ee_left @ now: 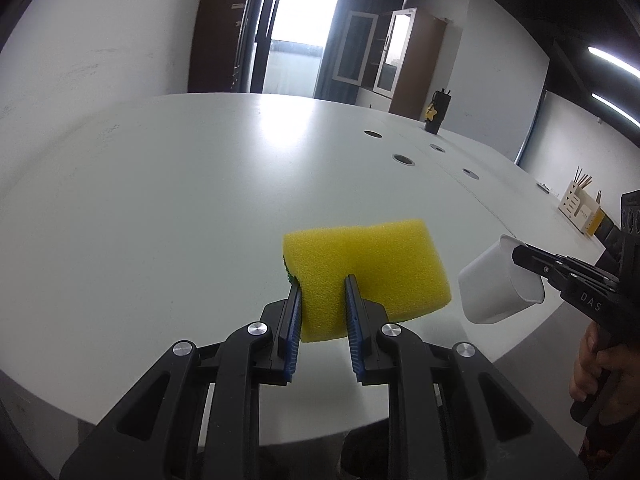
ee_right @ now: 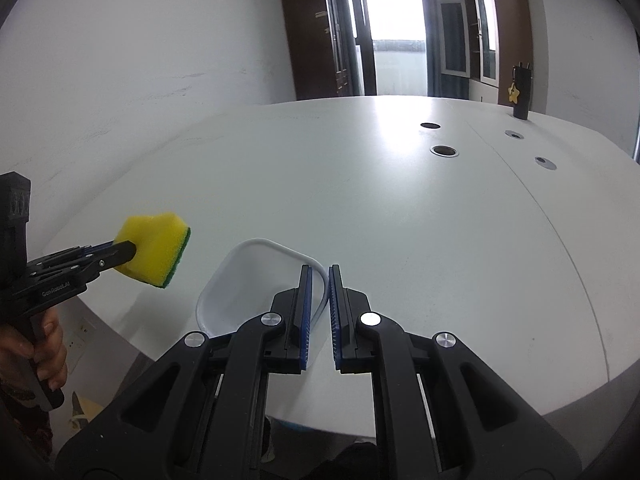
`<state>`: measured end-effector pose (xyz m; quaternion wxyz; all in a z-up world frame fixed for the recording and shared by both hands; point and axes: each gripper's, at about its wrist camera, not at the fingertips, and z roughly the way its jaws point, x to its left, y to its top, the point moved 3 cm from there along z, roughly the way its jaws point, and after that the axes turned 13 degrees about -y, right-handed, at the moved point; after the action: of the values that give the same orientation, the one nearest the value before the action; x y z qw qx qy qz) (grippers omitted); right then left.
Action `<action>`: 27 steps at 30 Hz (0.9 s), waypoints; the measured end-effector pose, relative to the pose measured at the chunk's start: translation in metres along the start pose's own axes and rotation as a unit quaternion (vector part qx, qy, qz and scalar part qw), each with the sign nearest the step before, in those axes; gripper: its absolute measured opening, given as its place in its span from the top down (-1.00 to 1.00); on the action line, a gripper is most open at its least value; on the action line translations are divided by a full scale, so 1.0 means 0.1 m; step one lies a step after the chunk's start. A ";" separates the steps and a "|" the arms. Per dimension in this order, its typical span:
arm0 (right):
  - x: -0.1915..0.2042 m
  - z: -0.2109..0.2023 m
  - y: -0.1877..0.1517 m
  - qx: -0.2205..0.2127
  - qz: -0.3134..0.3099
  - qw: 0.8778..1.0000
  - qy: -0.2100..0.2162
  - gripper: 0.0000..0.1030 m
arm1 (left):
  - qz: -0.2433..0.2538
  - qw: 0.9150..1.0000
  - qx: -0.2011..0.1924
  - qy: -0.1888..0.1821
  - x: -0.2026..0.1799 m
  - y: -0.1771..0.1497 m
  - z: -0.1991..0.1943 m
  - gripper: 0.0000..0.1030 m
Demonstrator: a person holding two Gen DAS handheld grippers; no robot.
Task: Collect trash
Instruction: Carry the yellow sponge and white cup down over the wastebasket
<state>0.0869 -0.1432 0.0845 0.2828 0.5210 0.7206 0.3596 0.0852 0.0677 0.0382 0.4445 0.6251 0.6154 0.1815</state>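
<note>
left gripper (ee_left: 323, 285): jaws pinching the sponge (ee_left: 366, 276), one blue pad on each broad face, so it's clamped, not just resting there

sponge: yellow foam with a thin green scrub layer on one side, held up off the desk (ee_left: 160, 184), sticking out forward past the pad tips. from the right wrist view it's over by the near left edge of the desk, green side facing right

right gripper (ee_right: 319, 270): jaws squeezed nearly together on the wall of the tub (ee_right: 256, 280), only the thin rim between the pads

tub: small white plastic one, rounded corners, tipped so the open mouth faces back toward the camera in the right view. looks empty from what i can see. also off the desk, hanging in the air just right of the sponge in the left view

hands: a hand (ee_right: 42, 354) wrapped round the left gripper's handle, and another hand (ee_left: 592, 364) on the right gripper's handle at the far right edge of the left view

desk: big, white, glossy, window glare across it, a few round cable holes (ee_left: 403, 159) toward the far right

far side: black bottle (ee_left: 437, 114) with a yellow star tag standing on the desk, well away from both grippers

further right: a cream rack (ee_left: 580, 208) with some sticks poking up
</note>
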 end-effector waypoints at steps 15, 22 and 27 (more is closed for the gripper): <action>0.32 -0.70 -0.81 -0.005 -0.025 0.999 0.019 0.85 | 0.006 1.000 0.014 0.005 -0.22 -0.82 -0.43 0.62; 0.40 -0.69 -1.26 0.028 -0.034 0.999 0.030 0.85 | 0.007 0.999 0.046 0.008 -0.17 -1.28 -0.51 0.62; 0.46 -0.46 -1.56 0.057 -0.035 0.997 0.030 0.85 | -0.013 0.996 0.084 0.008 -0.04 -1.57 -0.21 0.62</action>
<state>-0.0480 -0.1405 -0.0172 0.2433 0.4993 0.7661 0.3235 -0.0277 0.0471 -0.0716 0.3876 0.6512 0.6398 0.1282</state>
